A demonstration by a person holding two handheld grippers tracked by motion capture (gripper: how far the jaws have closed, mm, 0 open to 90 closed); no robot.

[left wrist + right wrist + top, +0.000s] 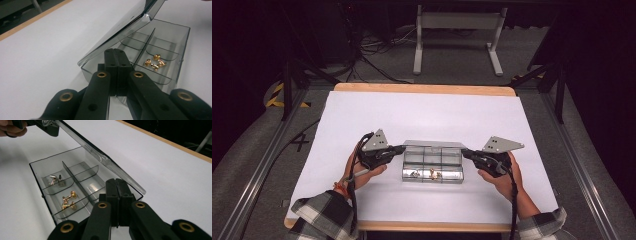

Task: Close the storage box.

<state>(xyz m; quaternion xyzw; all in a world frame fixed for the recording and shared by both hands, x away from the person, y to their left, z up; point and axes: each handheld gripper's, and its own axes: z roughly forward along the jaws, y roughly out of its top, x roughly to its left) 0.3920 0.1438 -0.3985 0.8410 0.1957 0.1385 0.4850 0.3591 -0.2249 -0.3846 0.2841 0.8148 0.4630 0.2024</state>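
On the white desk (362, 115), the left claw (401, 148) is clenched, jaws pressed together with nothing between them, its tip at the left end of the clear plastic box (432, 165). The box sits mid-desk, its hinged lid (120, 32) half raised and tilted back. Inside, dividers make small compartments; gold cufflinks (155, 61) lie in one, silver ones (56, 180) in a neighbouring one. The right claw (466, 152) is likewise clenched and empty at the box's right end. The box looks light, stiff, smooth and likely slippery; thin walls could crack. Best hold: the lid's free edge or the short end walls.
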